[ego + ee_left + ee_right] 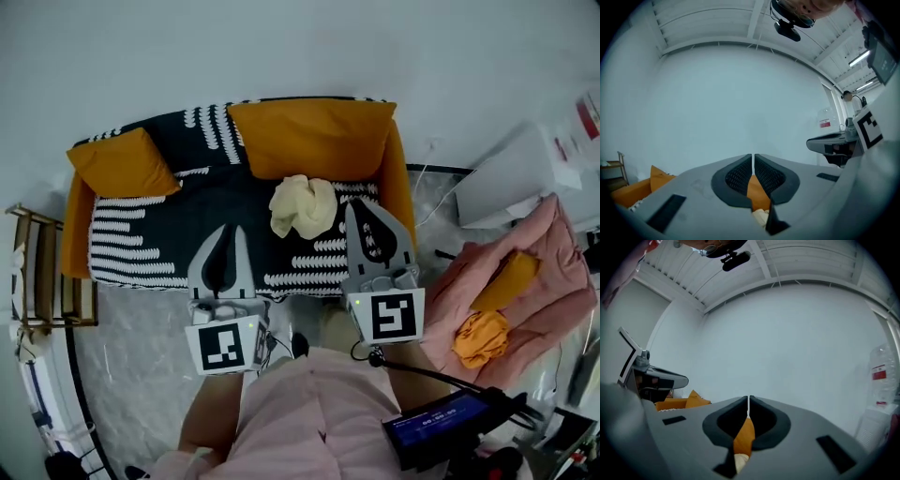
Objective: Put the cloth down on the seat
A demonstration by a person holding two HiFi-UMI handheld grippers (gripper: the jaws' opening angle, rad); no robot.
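Note:
A crumpled cream cloth point(302, 205) lies on the black-and-white seat point(169, 239) of a small orange sofa, just in front of the big orange back cushion point(314, 136). My left gripper point(228, 232) hovers over the seat's front, left of the cloth, jaws shut and empty. Close to the cloth's right side, my right gripper point(361, 208) is also shut with nothing in it. In the left gripper view the tips point(753, 157) meet, with a sliver of cloth point(761, 216) below. The right gripper view shows its tips point(748, 400) closed too, cushion and cloth point(739, 460) behind.
A smaller orange cushion point(122, 161) leans at the sofa's left end. A wooden rack point(42, 281) stands left of the sofa. To the right lie a pink quilted pad point(525, 281) with an orange cloth point(483, 336) and a white box point(516, 173). The floor is grey marble.

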